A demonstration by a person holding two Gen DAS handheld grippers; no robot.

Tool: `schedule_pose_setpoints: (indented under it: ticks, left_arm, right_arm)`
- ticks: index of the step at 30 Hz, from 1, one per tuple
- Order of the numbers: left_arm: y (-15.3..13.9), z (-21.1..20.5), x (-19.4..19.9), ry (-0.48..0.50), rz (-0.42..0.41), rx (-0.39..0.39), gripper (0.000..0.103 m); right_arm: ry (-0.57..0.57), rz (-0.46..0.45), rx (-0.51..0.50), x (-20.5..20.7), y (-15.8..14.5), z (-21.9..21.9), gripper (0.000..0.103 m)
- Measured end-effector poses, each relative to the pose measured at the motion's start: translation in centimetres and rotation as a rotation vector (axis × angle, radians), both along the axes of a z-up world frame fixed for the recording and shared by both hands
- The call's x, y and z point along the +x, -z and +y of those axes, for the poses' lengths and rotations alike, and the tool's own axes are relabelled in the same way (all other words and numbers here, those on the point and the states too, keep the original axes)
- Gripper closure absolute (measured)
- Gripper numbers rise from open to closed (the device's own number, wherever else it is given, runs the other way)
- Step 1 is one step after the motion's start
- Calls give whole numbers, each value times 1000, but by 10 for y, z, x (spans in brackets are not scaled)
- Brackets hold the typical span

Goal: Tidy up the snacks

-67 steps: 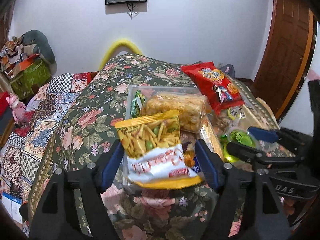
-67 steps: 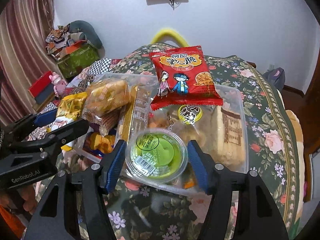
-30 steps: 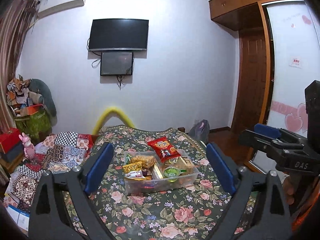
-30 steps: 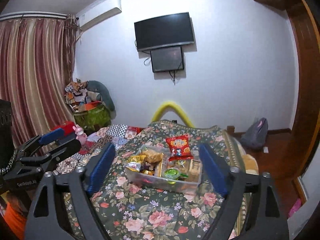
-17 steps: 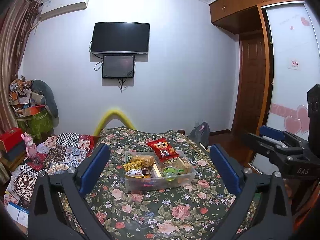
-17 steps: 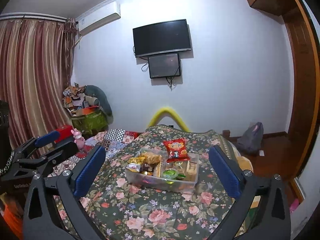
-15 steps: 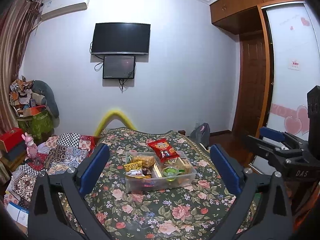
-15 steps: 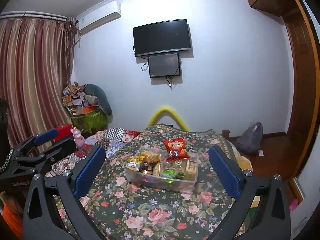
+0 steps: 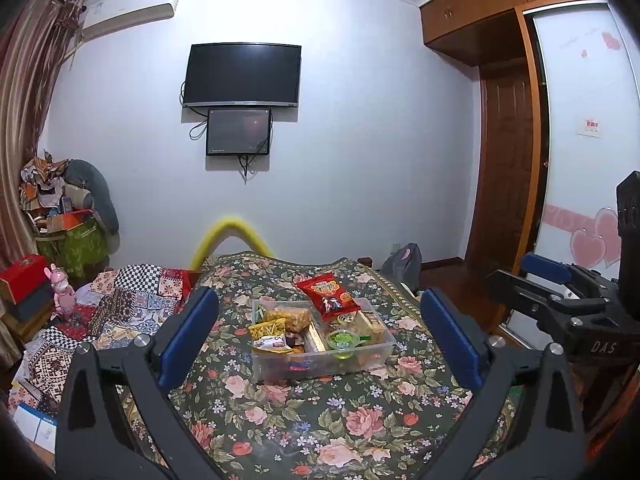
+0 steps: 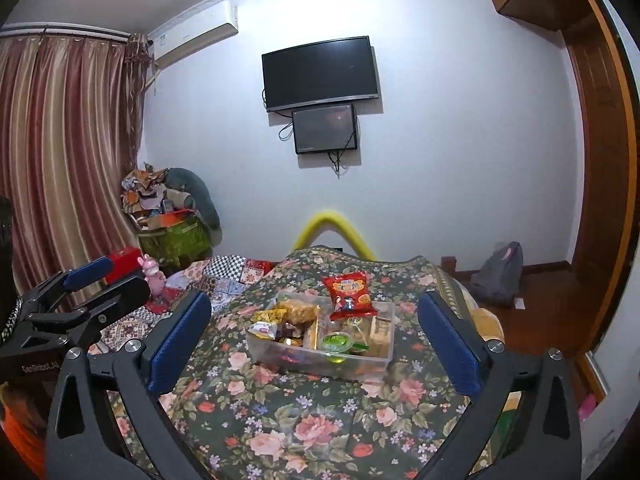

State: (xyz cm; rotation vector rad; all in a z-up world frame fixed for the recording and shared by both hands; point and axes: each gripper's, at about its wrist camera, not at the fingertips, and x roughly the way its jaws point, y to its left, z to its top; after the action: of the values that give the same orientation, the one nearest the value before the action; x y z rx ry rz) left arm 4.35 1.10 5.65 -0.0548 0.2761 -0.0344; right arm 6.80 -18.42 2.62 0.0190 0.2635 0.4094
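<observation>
Left hand-held gripper (image 9: pixel 320 336): blue-padded jaws wide apart, empty, held back from floral-covered bed (image 9: pixel 304 412). Centre: clear plastic bin (image 9: pixel 320 360) holding crinkly snack bags, glossy red packet (image 9: pixel 327 296) on top, round green cup (image 9: pixel 342 339). Right hand-held gripper (image 10: pixel 316 340): likewise spread, empty. White wall, black TV (image 10: pixel 320 72).

Snacks (image 9: pixel 327 299) in bin (image 9: pixel 320 364) on bed (image 9: pixel 320 420)

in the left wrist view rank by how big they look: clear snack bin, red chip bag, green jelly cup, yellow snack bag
1. clear snack bin, clearly largest
2. red chip bag
3. yellow snack bag and green jelly cup look too alike to rank; the bag is partly hidden.
</observation>
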Motion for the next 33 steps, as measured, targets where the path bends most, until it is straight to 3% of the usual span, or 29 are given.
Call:
schedule_pose_setpoints:
  ticks: [33]
  left_arm:
    - [5, -3, 5, 29, 16, 6, 0]
  right_arm:
    - [26, 3, -15, 3, 0, 0, 0]
